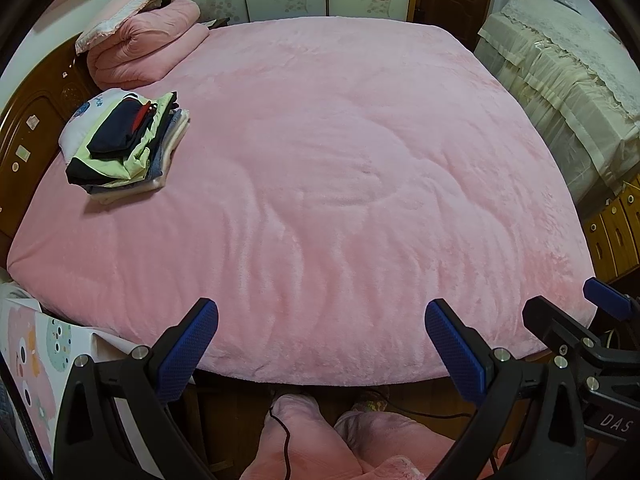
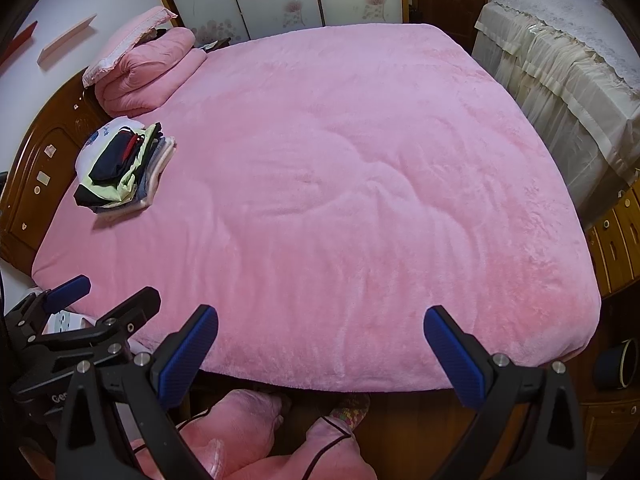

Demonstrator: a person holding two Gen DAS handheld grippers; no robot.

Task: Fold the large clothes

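Note:
A stack of folded clothes (image 1: pixel 128 144), dark, pale green and white, lies on the pink bed (image 1: pixel 340 184) at its left side; it also shows in the right wrist view (image 2: pixel 124 168). My left gripper (image 1: pixel 320 340) is open and empty, held above the bed's near edge. My right gripper (image 2: pixel 320 344) is open and empty beside it, also over the near edge of the pink bed (image 2: pixel 340 200). The right gripper shows at the right edge of the left wrist view (image 1: pixel 568 312); the left gripper shows at the left of the right wrist view (image 2: pixel 100 296). No unfolded garment lies on the bed.
A folded pink quilt with a pillow (image 1: pixel 144 36) sits at the bed's far left corner. A wooden headboard (image 1: pixel 36 120) runs along the left. A cloth-covered cabinet (image 1: pixel 568 92) stands at the right, with wooden drawers (image 1: pixel 612 236) nearer. The person's pink-clad legs (image 1: pixel 304 432) are below.

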